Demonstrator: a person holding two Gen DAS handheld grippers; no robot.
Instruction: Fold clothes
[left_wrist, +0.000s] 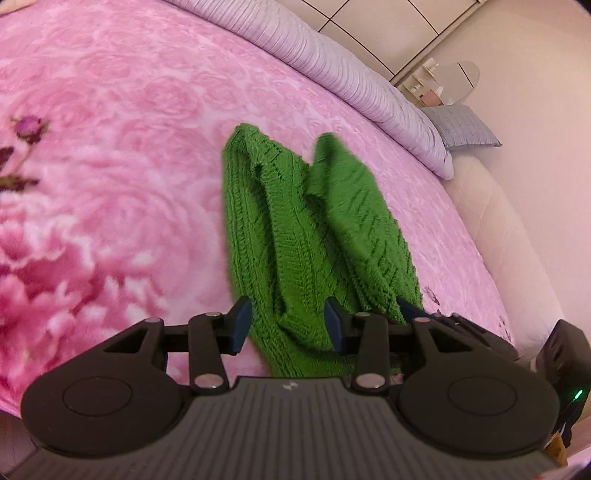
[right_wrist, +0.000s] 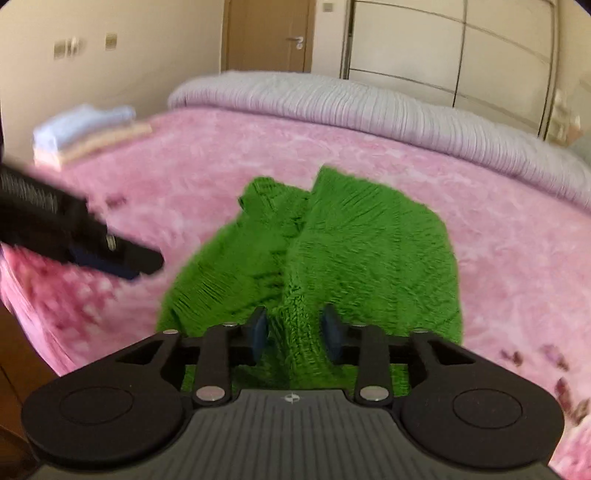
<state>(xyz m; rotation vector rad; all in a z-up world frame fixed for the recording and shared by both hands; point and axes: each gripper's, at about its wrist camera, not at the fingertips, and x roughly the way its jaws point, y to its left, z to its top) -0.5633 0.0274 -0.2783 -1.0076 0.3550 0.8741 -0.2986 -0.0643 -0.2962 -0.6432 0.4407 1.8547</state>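
Grippers (left_wrist: 288, 325) (right_wrist: 295, 334) low over green sweater (left_wrist: 314, 236)

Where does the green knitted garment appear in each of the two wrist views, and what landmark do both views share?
Left wrist view: the green knitted garment lies centre to right of centre on the pink blanket, its near edge between the left tool's open fingers.
Right wrist view: the garment fills the lower centre, a fold between the right tool's fingers.
Shared landmark: the ribbed lilac cover along the blanket's far edge.

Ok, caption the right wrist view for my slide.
Right gripper with its fingers open around a fold of the green knitted sweater on the pink floral blanket, left gripper nearby.
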